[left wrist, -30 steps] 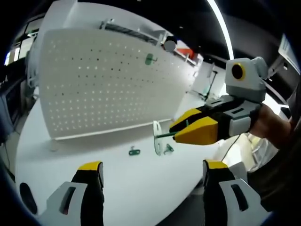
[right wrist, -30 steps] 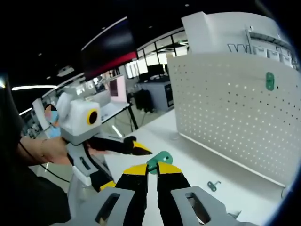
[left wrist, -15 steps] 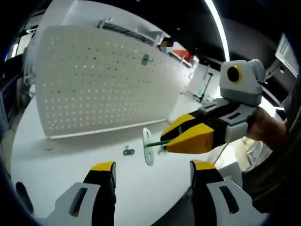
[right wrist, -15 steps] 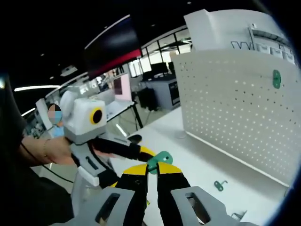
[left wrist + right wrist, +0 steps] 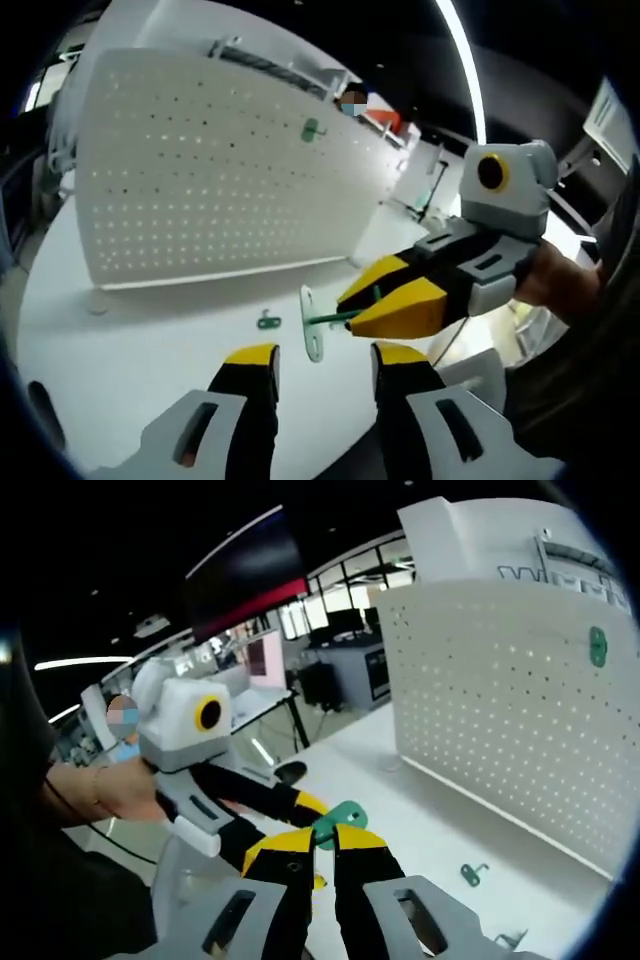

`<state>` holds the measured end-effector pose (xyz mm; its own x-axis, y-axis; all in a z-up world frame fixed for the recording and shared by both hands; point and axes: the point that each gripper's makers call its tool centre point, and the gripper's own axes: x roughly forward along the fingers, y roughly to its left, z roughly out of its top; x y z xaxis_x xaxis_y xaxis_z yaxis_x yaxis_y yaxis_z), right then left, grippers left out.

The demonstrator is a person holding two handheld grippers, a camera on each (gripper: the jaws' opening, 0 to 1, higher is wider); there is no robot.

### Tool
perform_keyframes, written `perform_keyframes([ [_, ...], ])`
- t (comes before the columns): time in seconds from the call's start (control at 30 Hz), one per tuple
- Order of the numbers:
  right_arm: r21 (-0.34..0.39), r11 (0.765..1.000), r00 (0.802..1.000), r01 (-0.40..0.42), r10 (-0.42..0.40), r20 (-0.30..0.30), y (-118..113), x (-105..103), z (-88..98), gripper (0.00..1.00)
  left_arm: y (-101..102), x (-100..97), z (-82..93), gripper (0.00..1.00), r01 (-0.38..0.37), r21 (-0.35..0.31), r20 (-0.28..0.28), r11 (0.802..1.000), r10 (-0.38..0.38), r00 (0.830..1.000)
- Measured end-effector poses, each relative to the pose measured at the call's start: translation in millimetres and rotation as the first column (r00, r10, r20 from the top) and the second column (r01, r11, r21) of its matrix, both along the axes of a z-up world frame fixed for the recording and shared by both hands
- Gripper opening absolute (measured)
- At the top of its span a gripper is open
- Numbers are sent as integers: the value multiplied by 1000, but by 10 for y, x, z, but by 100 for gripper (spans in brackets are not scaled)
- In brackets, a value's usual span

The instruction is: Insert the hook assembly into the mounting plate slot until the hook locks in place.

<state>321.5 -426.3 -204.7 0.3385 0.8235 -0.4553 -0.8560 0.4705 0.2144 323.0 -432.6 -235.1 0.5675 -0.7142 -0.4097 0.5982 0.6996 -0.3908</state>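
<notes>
Right tongs (image 5: 385, 305) clenched on a green metal hook with pale oval plate (image 5: 313, 323) above the smooth white bench (image 5: 140, 360), left tongs (image 5: 322, 362) parted and empty, white perforated pegboard (image 5: 200, 170) carrying one green hook (image 5: 312, 129), another small green hook (image 5: 267, 321) lying on the bench.

A long white tabletop (image 5: 130, 350) stands beneath a dark ceiling crossed by a bright white strip light (image 5: 462, 55). Across the open-plan room, glass partition windows (image 5: 345, 585) glow beneath a red band (image 5: 255, 610), with dark desks (image 5: 345, 675) alongside.
</notes>
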Motion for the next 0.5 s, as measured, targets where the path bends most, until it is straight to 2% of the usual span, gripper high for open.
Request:
perform_keyframes([
  [0.33, -12, 1000, 1000, -24, 24, 11, 25, -34, -7, 4, -14, -30, 16, 26, 8, -36, -10, 999, -9, 1000],
  [0.5, -28, 998, 999, -48, 49, 22, 33, -58, -20, 4, 26, -35, 18, 24, 9, -25, -8, 1000, -9, 1000],
])
